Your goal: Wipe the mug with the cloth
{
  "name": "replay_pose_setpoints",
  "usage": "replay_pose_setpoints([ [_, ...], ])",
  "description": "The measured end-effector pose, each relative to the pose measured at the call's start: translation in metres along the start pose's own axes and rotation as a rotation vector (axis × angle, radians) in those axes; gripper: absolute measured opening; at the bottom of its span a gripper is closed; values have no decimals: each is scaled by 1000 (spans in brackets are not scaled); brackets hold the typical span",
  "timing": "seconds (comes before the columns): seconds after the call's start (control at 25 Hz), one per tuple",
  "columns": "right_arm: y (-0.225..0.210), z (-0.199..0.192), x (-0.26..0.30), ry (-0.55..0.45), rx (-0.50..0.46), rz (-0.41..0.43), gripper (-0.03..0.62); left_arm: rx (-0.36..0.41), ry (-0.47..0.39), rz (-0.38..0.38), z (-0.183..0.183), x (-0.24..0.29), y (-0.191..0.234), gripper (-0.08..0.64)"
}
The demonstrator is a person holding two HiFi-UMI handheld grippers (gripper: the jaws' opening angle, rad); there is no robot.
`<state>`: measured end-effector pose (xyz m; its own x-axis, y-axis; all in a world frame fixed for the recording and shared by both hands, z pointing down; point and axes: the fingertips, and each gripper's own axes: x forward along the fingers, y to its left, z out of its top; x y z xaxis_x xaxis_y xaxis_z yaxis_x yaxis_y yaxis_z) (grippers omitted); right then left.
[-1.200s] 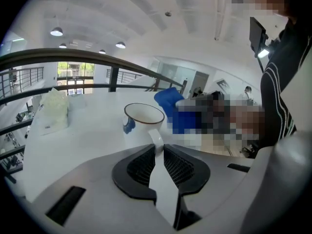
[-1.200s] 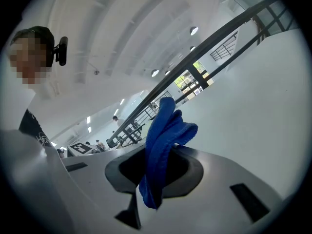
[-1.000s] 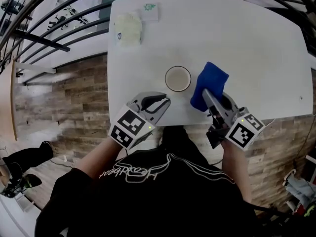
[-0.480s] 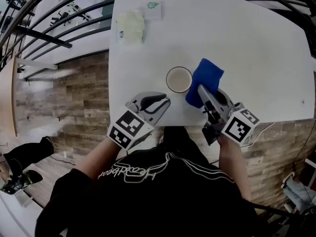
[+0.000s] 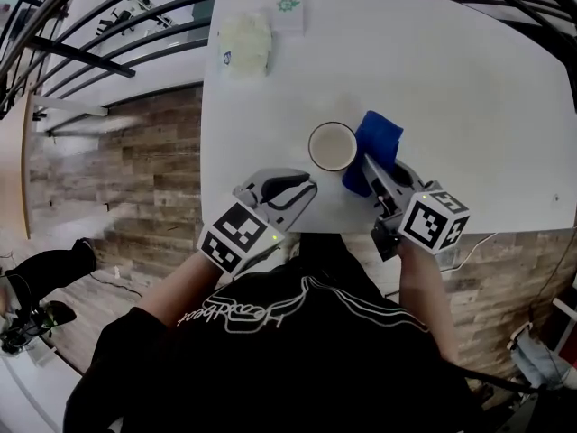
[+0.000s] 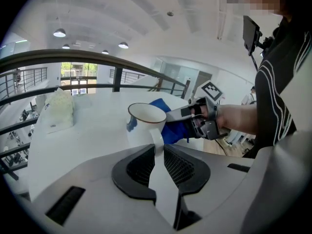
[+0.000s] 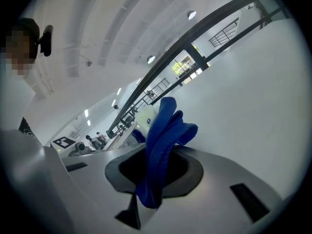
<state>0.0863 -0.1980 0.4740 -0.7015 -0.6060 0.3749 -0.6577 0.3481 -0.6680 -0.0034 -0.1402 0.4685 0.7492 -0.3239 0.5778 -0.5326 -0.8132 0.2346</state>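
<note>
A white mug [image 5: 331, 146] with a dark rim stands upright near the front edge of the white table [image 5: 469, 88]. My left gripper [image 5: 306, 186] sits at its lower left, shut on the mug's handle; in the left gripper view the handle [image 6: 157, 141] runs between the jaws of this gripper [image 6: 158, 149] below the mug [image 6: 144, 123]. My right gripper [image 5: 372, 171] is shut on a blue cloth [image 5: 374, 144], which hangs folded out of the right gripper [image 7: 163, 147] as a bunched blue cloth [image 7: 165, 126]. The cloth lies against the mug's right side.
A pale soft packet [image 5: 245, 43] and a small white card with green print [image 5: 290, 12] lie at the table's far left corner. Black railings [image 5: 108, 34] and wood flooring [image 5: 135, 179] run along the left. The table's front edge is just under both grippers.
My right gripper has carried the blue cloth leftward, from beside the mug with a gap to up against its right side. The left gripper has kept its hold on the handle.
</note>
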Motion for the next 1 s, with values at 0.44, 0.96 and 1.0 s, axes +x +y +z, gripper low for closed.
replay_pose_setpoints([
  [0.44, -3, 4, -16, 0, 2, -9, 61, 70, 30, 22, 1, -7, 0, 61],
  [0.96, 15, 48, -21, -107, 48, 130, 61, 160, 92, 87, 0, -14, 34, 61],
  [1.0, 17, 49, -20, -108, 49, 140, 61, 161, 93, 94, 1, -14, 37, 61],
])
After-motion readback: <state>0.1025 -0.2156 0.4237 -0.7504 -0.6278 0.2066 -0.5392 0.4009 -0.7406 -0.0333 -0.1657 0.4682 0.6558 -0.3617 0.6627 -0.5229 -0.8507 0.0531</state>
